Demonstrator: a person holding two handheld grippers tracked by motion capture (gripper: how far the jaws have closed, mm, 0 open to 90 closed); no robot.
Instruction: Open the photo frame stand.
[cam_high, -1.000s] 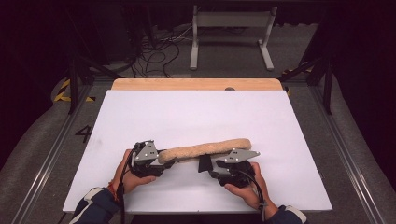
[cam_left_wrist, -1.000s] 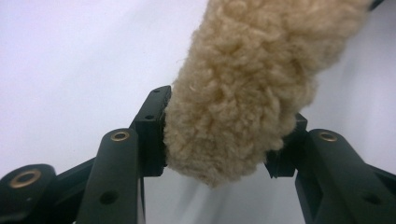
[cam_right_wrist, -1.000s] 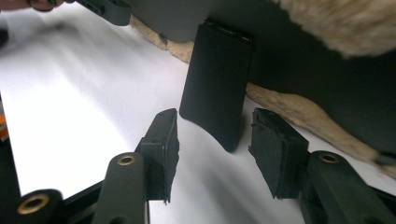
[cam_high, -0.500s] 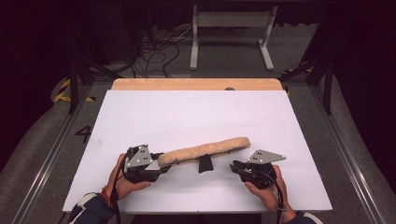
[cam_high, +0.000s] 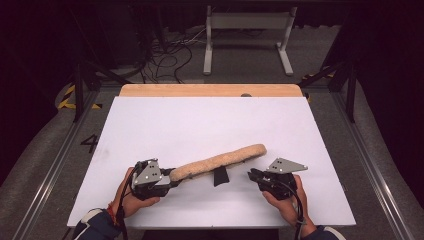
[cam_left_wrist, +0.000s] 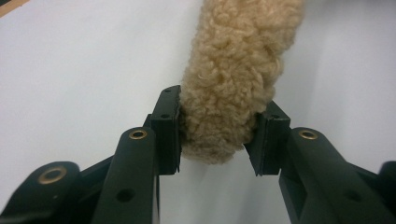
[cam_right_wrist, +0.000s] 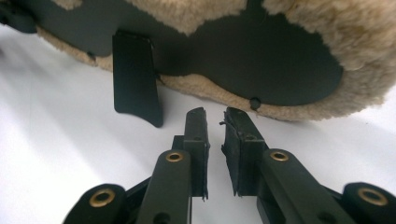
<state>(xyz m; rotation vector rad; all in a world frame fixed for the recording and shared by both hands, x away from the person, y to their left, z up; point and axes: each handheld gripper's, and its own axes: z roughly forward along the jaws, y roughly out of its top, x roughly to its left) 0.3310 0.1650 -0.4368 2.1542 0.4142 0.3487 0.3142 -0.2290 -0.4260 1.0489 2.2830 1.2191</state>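
The long tan fleece cover (cam_high: 220, 162) lies slanted across the lower middle of the high view on the white counter (cam_high: 210, 120), its lower left end at the left hand-held gripper (cam_high: 172, 176) and its upper right end toward the frame's centre. In the left gripper view the 2 pads press into the woolly end (cam_left_wrist: 229, 93) from both sides, having just been closing, so this hand-held gripper grips the cover. A black strap tab (cam_high: 220, 176) sticks out below the cover's middle. The right hand-held gripper (cam_high: 251, 175) sits at lower right, apart from the cover; its jaws are nearly together with nothing between them (cam_right_wrist: 215, 122), pointing at the cover's dark underside (cam_right_wrist: 261, 60), just short of its fleece edge
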